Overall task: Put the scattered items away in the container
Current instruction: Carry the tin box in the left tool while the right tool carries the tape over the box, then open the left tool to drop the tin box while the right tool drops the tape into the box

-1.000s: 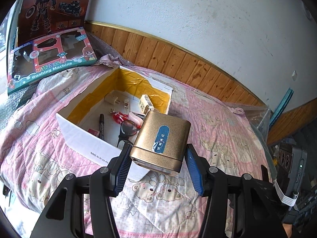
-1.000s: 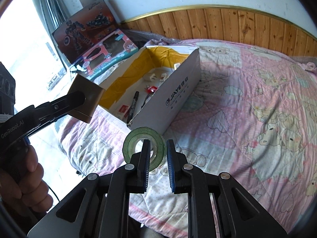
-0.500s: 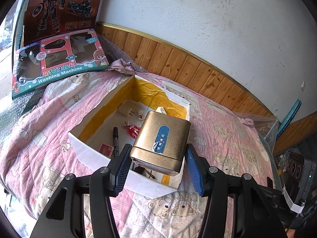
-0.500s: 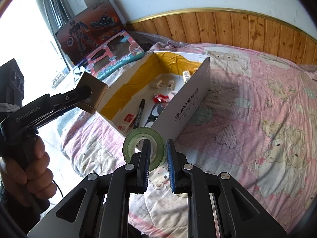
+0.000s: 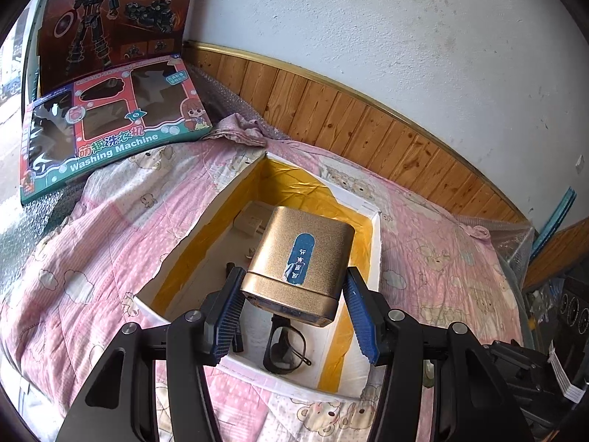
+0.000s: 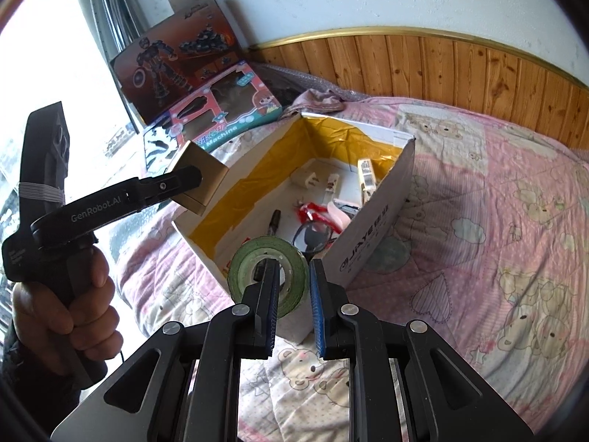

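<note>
My left gripper [image 5: 294, 289] is shut on a gold box with a blue label [image 5: 300, 263], which hangs above the inside of the open white cardboard container [image 5: 375, 254] lined with yellow tape. From the right wrist view the same gold box [image 6: 198, 176] sits over the container's left wall [image 6: 368, 228]. My right gripper [image 6: 293, 269] is shut on a green tape roll [image 6: 243, 269], one finger through its hole, just in front of the container's near corner. Inside lie glasses [image 5: 285, 346], a black marker [image 6: 275, 219], a red item [image 6: 313, 211] and a white plug [image 6: 307, 180].
The container rests on a pink cartoon quilt [image 6: 497, 221] covering a bed. Two toy boxes [image 5: 110, 143] [image 5: 114, 18] lean at the far left by the window. Wood panelling [image 5: 368, 129] runs along the wall behind. A hand [image 6: 84, 305] grips the left gripper's handle.
Both grippers have moved forward toward the container. The gold box went from in front of the near wall to over the inside. The tape roll has come close to the near corner.
</note>
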### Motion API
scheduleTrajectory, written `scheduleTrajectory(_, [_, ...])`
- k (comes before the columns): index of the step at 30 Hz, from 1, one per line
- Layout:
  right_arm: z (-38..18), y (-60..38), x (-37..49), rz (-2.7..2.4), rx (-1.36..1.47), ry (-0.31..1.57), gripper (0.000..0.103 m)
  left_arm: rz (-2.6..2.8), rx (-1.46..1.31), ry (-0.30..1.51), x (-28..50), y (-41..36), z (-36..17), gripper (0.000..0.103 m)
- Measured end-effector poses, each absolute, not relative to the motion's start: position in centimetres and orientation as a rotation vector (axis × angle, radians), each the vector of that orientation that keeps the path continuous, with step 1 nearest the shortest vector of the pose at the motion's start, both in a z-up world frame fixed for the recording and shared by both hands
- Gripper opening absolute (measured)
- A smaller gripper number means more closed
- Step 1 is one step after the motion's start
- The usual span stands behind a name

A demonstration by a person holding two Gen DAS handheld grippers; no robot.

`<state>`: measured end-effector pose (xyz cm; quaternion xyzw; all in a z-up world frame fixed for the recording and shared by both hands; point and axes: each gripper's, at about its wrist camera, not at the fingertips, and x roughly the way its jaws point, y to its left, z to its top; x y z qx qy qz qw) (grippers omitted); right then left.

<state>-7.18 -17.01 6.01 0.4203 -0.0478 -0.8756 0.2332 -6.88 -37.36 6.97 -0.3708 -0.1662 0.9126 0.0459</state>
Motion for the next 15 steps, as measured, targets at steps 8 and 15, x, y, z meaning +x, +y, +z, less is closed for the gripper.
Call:
scheduleTrajectory(8, [5.9,-17.8,-10.1,-2.384,1.155,-0.107,0.016,2.789,-1.187,-0.508,-10.0,-38.3,6.2,0.055])
scheduleTrajectory(15, [6.4,-18.1,-13.5,-2.391,1.142,-0.048,0.016,2.784,-1.252,-0.506,-13.2,-38.7,5.7,0.055])
